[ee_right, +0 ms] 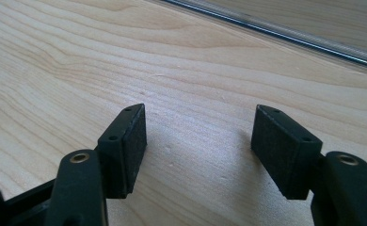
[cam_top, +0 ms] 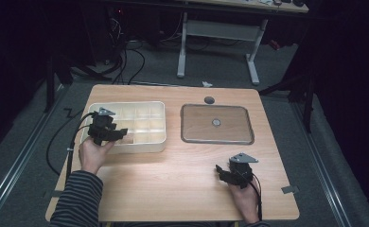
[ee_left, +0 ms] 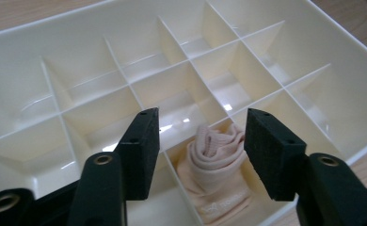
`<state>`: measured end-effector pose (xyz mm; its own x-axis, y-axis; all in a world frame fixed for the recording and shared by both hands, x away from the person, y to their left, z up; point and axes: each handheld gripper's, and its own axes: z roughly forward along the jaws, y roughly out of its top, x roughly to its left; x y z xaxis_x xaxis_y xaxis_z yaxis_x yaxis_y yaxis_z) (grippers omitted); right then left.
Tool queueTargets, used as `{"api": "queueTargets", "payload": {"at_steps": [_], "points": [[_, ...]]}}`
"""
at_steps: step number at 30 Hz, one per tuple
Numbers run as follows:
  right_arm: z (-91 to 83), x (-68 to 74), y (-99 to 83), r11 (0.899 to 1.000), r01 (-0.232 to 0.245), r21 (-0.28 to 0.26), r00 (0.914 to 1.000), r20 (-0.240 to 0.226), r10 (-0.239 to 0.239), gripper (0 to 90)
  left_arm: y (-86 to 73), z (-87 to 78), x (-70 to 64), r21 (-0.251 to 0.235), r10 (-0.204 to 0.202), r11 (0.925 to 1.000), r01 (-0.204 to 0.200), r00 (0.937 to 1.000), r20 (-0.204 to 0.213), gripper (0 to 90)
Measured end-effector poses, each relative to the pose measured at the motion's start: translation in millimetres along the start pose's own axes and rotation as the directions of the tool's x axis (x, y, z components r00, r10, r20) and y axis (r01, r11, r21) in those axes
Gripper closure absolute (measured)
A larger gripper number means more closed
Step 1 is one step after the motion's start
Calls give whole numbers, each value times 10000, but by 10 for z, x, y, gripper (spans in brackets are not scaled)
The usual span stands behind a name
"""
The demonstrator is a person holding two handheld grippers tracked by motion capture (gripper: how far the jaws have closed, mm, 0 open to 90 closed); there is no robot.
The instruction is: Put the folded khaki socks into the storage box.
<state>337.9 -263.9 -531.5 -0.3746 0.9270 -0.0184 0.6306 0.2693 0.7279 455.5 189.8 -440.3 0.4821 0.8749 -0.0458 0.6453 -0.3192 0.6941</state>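
Rolled pale-pink fabric, a sock by the look of it (ee_left: 217,174), sits in a compartment of the near row of the cream plastic divided organiser box (cam_top: 147,145), one in from the box's end wall as the left gripper view shows it. Your left gripper (ee_left: 200,146) hangs just above that compartment with its jaws wide apart and nothing between them; they stand either side of the roll without touching it.

If you lower from here, the thin white dividers are the risk: the jaws look nearly as wide as the cell, so a pad could land on a wall and tip or shove the light box across the bench (cam_top: 173,189). Closing too high would likely pinch only the top fold, letting the roll unwind.

Every other compartment you can see is empty. To the right, well apart from the box, lies a shallow rectangular metal-rimmed tray (cam_top: 187,137) with a small round disc (cam_top: 216,122) at its centre.

Your right gripper (ee_right: 198,141) rests near the bench's front edge, jaws spread wide over bare wood.
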Motion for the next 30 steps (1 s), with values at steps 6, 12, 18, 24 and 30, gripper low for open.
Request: {"api": "queueTargets", "payload": {"at_steps": [6, 12, 18, 24, 30], "points": [[0, 0, 0, 10000, 2, 3, 10000, -2, -2, 362, -35, -77, 29, -302, -262, 9992, 261, 9997, -31, 428], [0, 0, 0, 10000, 4, 4, 10000, -6, -4, 362, -91, -152, 74, -418, -665, 9969, 667, 9978, 60, 439], [0, 0, 0, 10000, 5, 0, 10000, -4, -5, 362, -127, -247, 78, -717, -909, 9931, 933, 9952, 360, 427], [0, 0, 0, 10000, 3, 0, 10000, -3, -3, 362, -163, -322, 82, -876, -995, 9908, 1029, 9942, 417, 411], [0, 0, 0, 10000, 0, -1, 10000, -5, 0, 362, -211, -389, 112, -1076, -1200, 9863, 1254, 9912, 550, 414]]}}
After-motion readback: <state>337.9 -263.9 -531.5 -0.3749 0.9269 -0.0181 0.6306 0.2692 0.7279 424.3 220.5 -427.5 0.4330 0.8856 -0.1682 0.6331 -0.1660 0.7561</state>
